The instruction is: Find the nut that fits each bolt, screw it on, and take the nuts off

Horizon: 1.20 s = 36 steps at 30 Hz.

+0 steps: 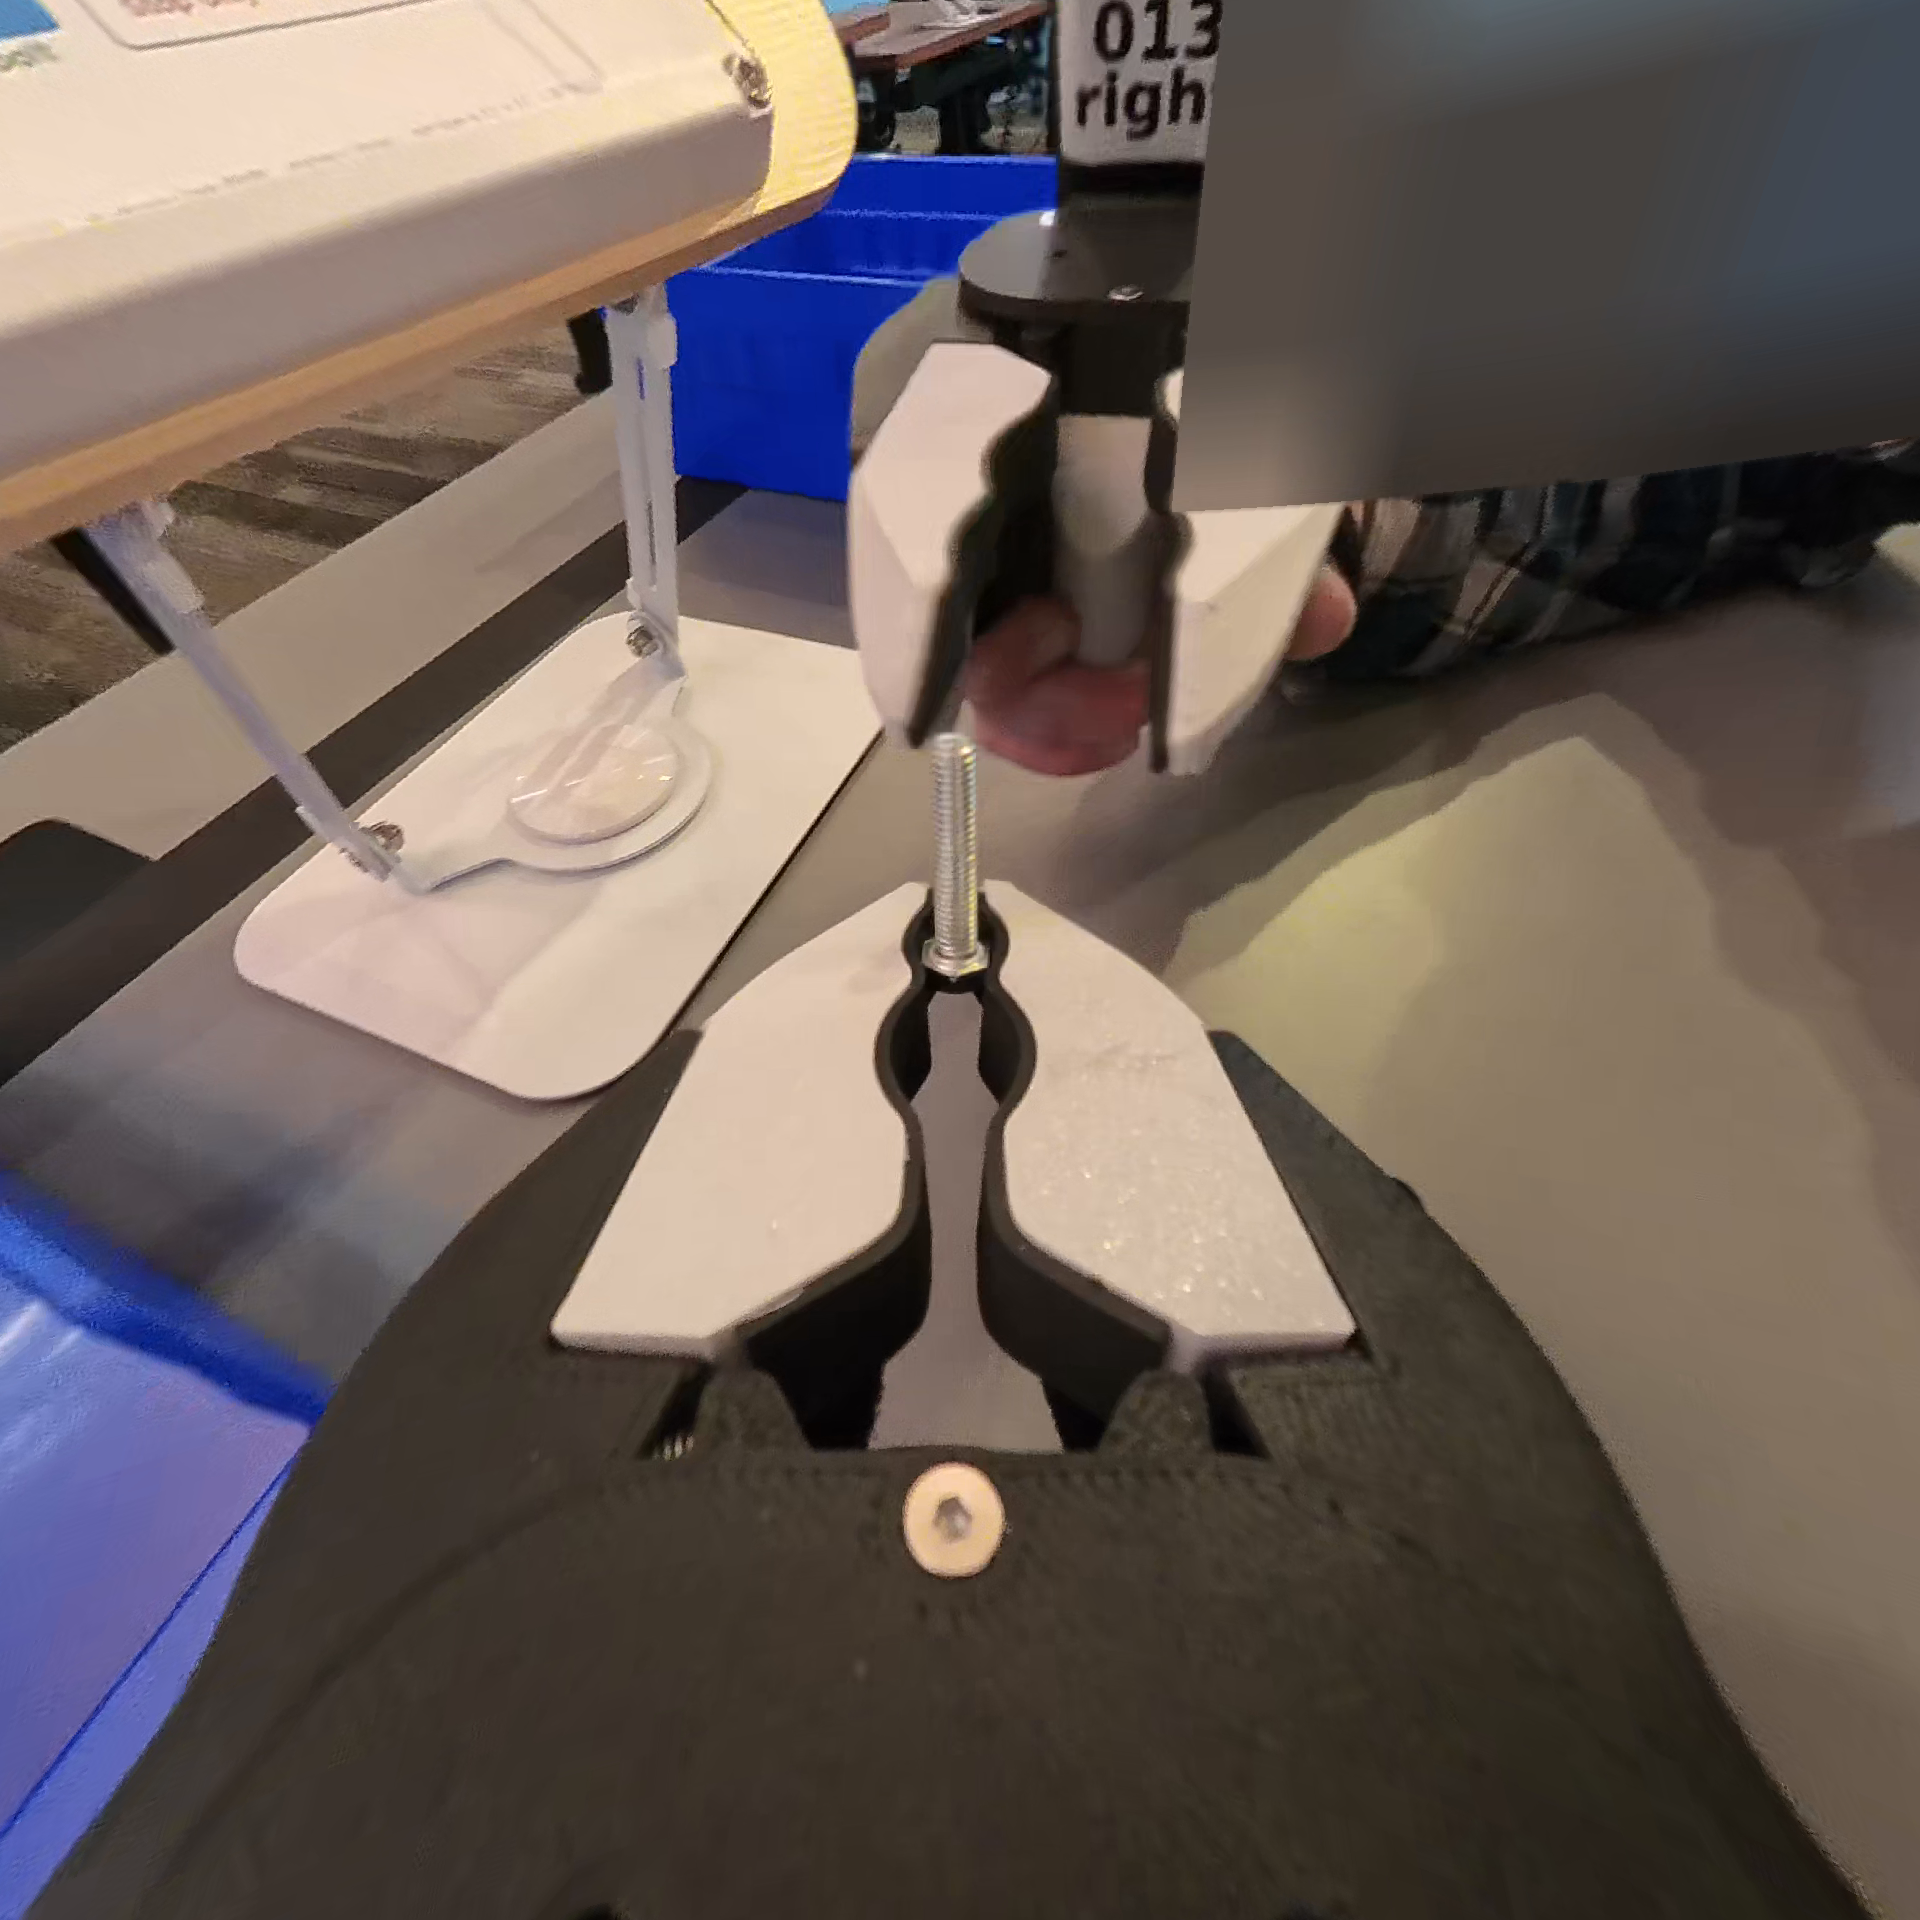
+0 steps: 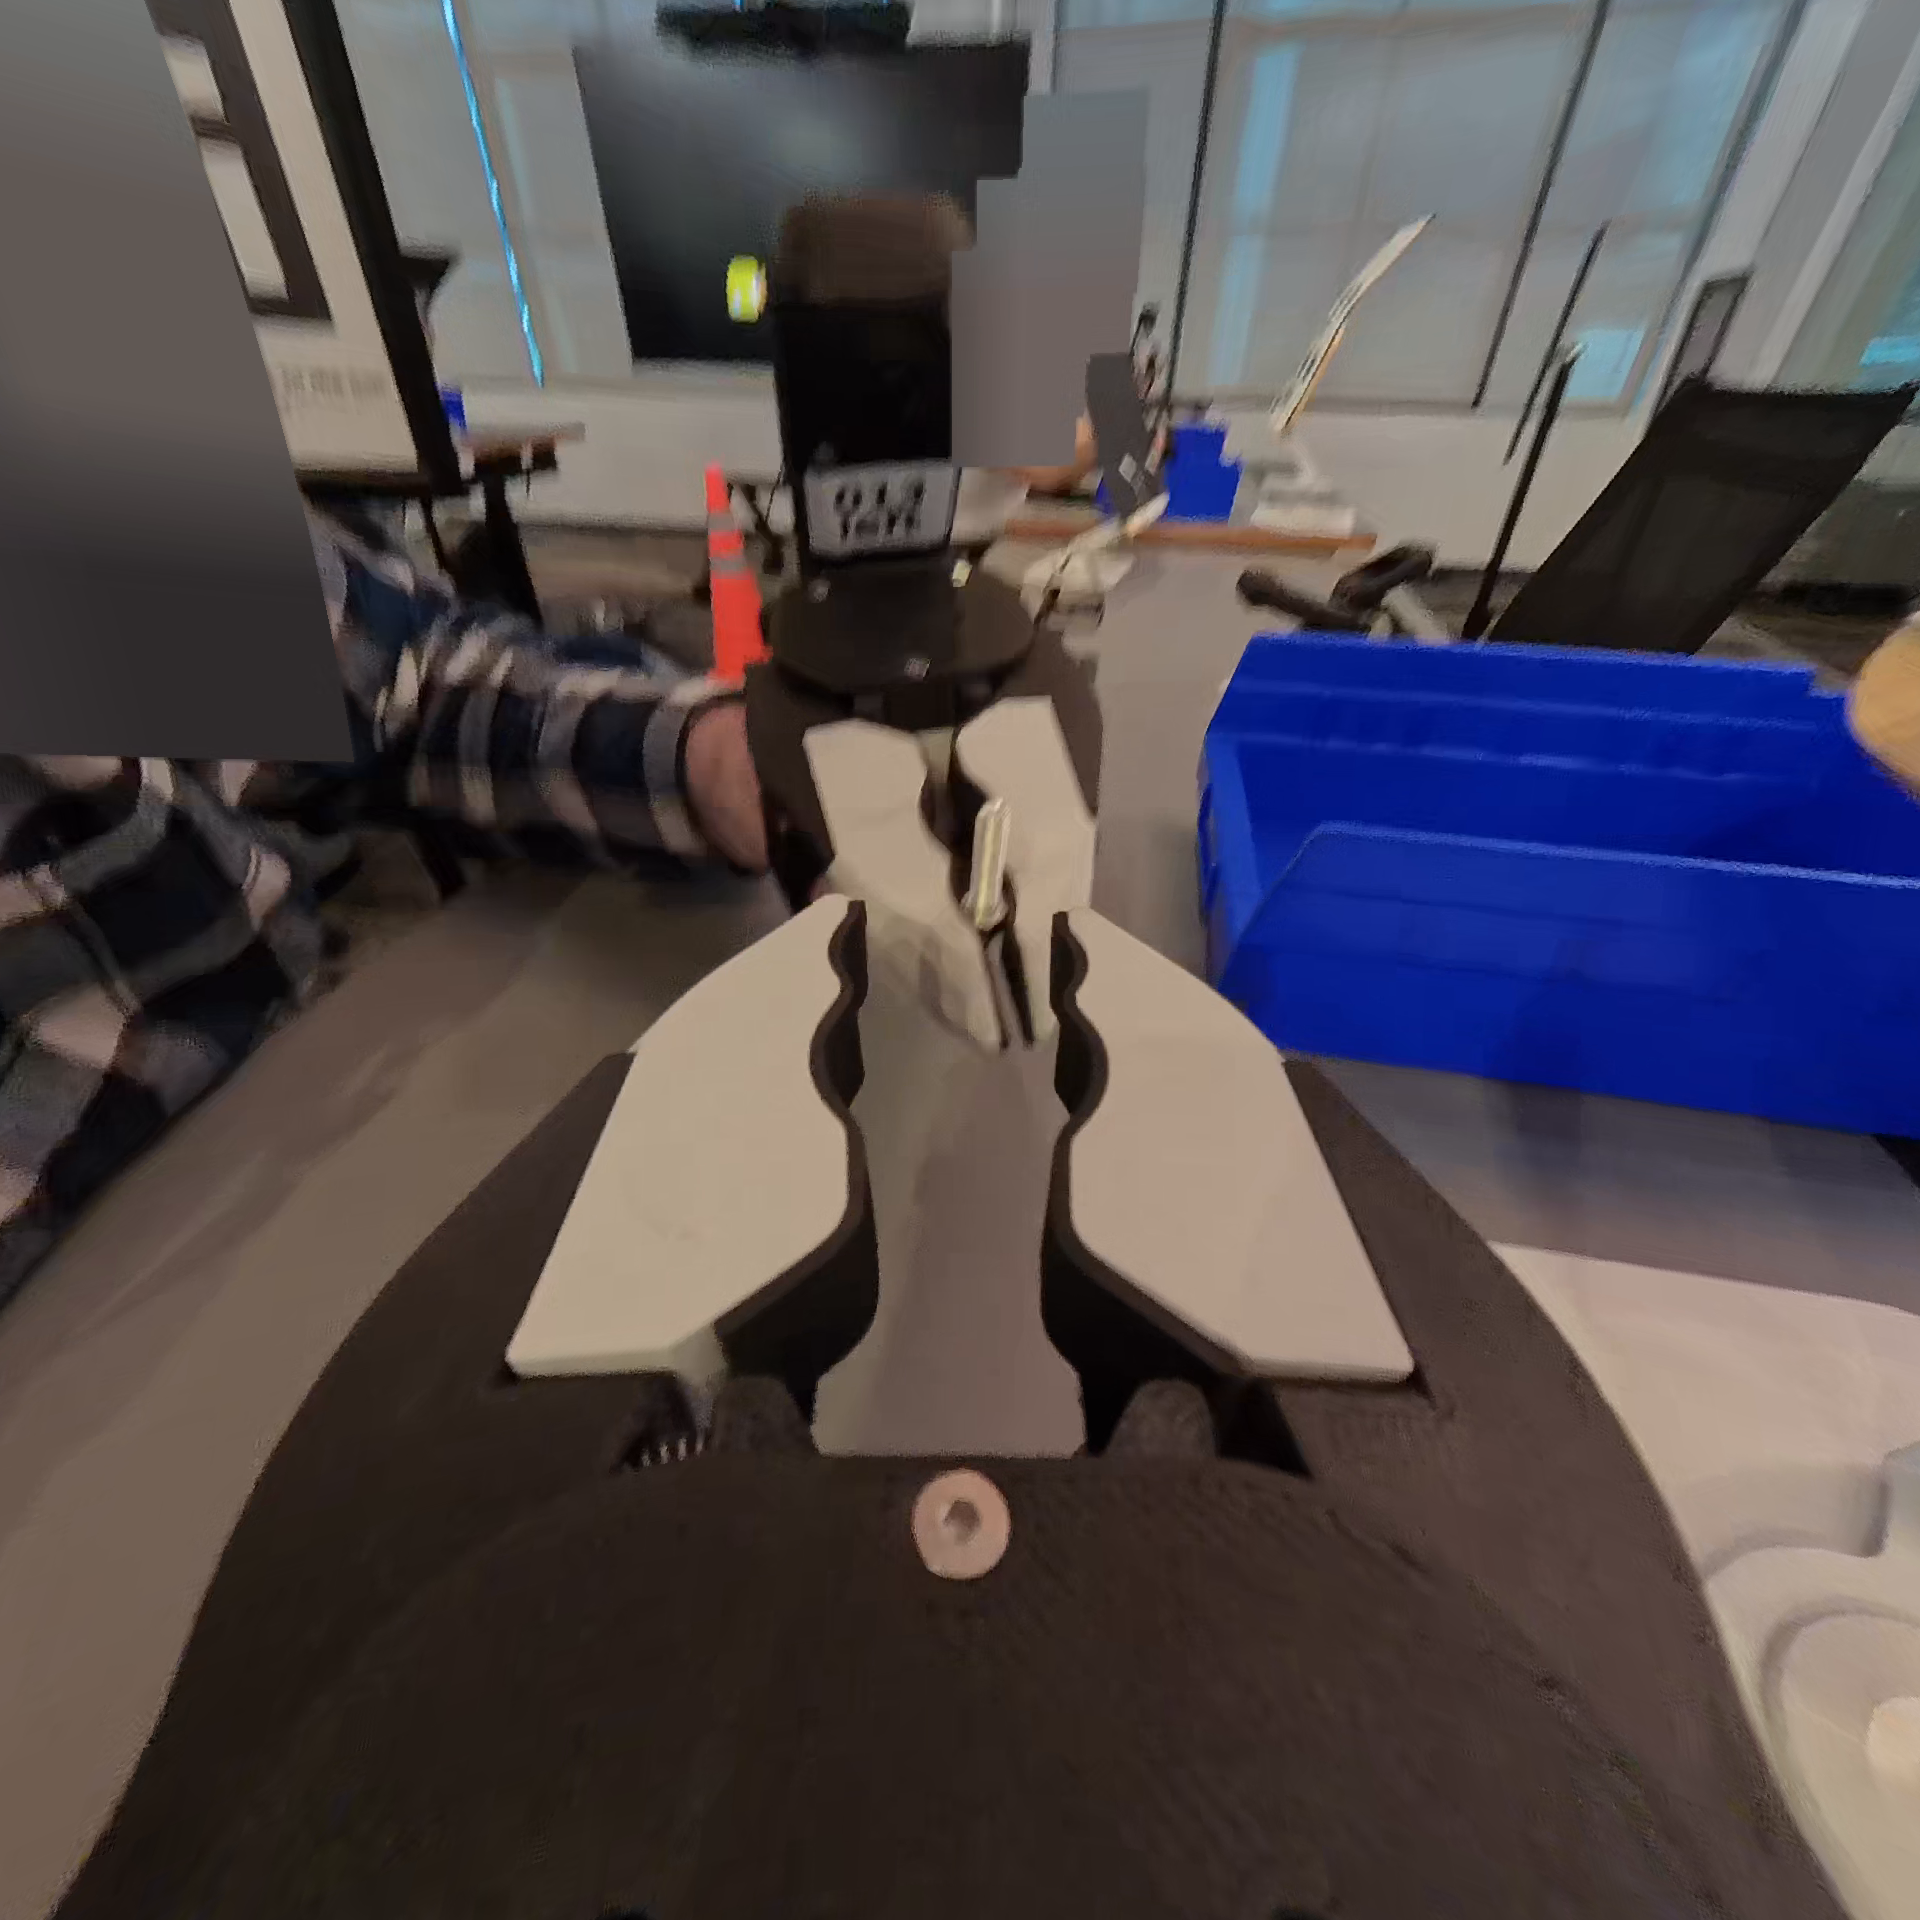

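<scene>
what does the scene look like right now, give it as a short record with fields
left claw: shut on the head end of a silver bolt
bolt: shaft points away from the left claw toward the right claw, threads bare along the visible length
nut: a small one sits at the base of the shaft, by the fingertips
right claw: open, fingers spread, nothing between them
gap: right claw's near fingertip sits just past the bolt's free end
surroundings: grey table, blue bin, white stand base
</scene>
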Each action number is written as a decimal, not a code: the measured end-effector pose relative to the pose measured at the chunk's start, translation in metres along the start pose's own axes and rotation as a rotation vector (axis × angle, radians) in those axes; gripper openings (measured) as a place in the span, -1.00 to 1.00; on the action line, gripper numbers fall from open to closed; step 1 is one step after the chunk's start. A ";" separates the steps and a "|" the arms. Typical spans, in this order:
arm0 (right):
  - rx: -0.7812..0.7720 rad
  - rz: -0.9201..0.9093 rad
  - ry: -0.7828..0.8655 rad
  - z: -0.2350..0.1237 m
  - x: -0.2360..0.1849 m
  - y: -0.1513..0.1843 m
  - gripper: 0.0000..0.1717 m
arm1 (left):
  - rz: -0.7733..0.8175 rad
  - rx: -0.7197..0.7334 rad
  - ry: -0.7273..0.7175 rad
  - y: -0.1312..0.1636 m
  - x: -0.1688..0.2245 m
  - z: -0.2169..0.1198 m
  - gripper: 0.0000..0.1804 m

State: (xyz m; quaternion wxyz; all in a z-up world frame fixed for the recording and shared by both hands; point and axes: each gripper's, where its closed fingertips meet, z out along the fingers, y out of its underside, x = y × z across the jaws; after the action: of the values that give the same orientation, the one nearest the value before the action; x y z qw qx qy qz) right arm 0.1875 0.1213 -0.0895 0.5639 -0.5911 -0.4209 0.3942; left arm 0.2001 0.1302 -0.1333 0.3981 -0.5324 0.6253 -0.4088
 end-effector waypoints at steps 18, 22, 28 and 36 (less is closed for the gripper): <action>-0.674 -0.125 -0.255 0.013 -0.042 0.123 -0.72 | 0.060 -0.030 -0.046 0.018 -0.013 -0.016 -0.96; -0.706 -0.138 -0.284 0.015 -0.044 0.128 -0.77 | 0.060 -0.026 -0.034 0.018 -0.012 -0.017 -0.96; -0.729 -0.121 -0.308 0.013 -0.044 0.131 -0.86 | 0.058 -0.029 -0.020 0.019 -0.010 -0.016 -0.96; -0.745 -0.101 -0.345 0.012 -0.044 0.133 -0.87 | 0.060 -0.028 -0.002 0.018 -0.006 -0.015 -0.96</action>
State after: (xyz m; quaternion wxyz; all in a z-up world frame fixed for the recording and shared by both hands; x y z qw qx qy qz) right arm 0.1686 0.0822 -0.2234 0.2512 -0.6585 -0.6518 0.2800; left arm 0.1806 0.1393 -0.1445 0.4033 -0.5193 0.6464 -0.3872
